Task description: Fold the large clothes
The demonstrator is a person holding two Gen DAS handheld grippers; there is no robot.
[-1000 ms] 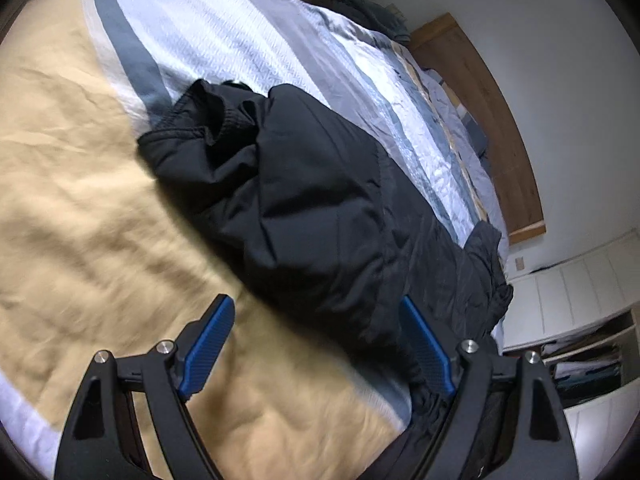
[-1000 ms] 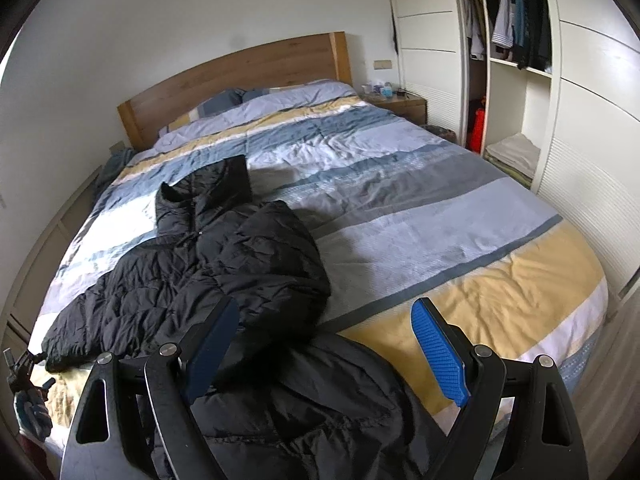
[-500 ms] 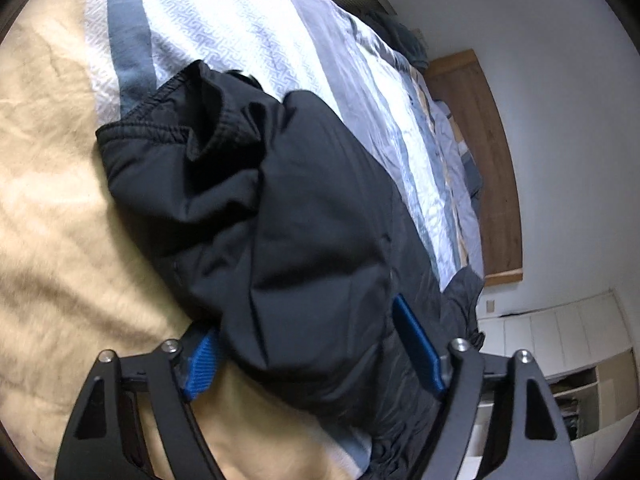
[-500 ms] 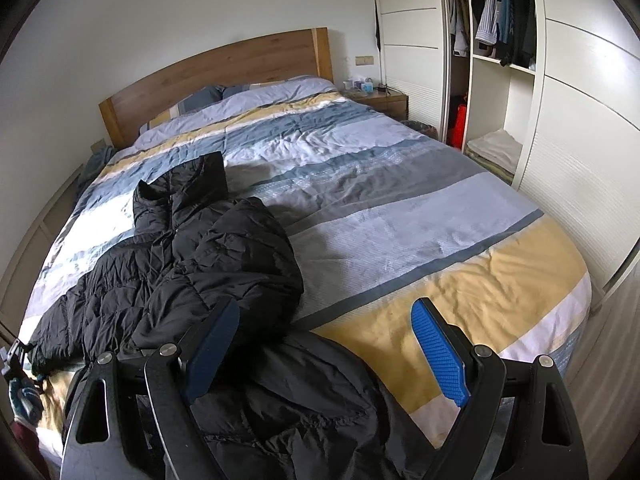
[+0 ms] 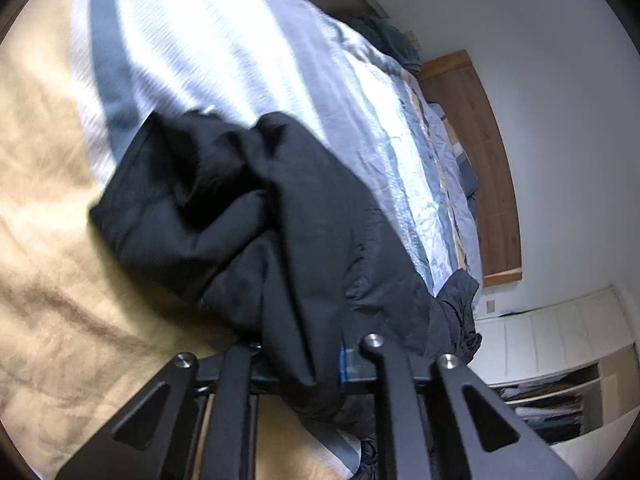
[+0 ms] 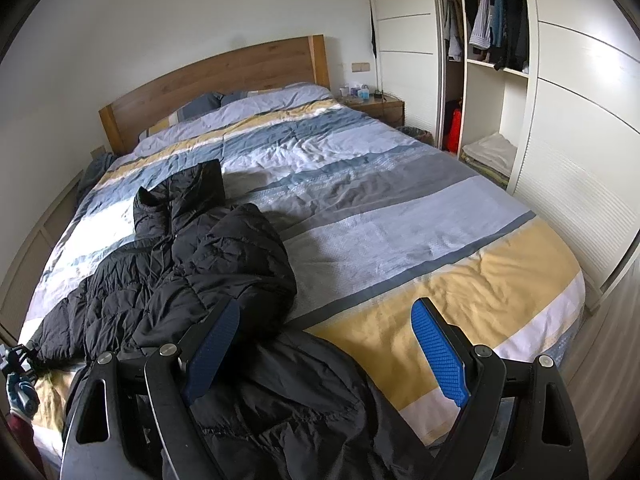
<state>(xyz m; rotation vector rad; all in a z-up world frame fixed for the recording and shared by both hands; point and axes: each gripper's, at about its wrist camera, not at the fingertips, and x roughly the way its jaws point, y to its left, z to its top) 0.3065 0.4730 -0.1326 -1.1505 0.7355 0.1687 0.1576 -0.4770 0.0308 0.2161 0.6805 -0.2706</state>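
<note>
A black puffer jacket lies crumpled on the left half of the striped bed, collar toward the headboard, hem hanging over the foot edge. In the left wrist view my left gripper is shut on a fold of the jacket at the yellow stripe; the fabric bunches between the fingers and hides the pads. My right gripper is open and empty above the jacket's lower part, its blue pads wide apart.
A wooden headboard and pillows are at the far end. A nightstand and an open white wardrobe with hanging clothes stand to the right. The left gripper's hand shows at the bed's left edge.
My left gripper has moved onto the jacket's edge and closed from wide open to shut on the fabric. My right gripper has stayed open and barely shifted.
</note>
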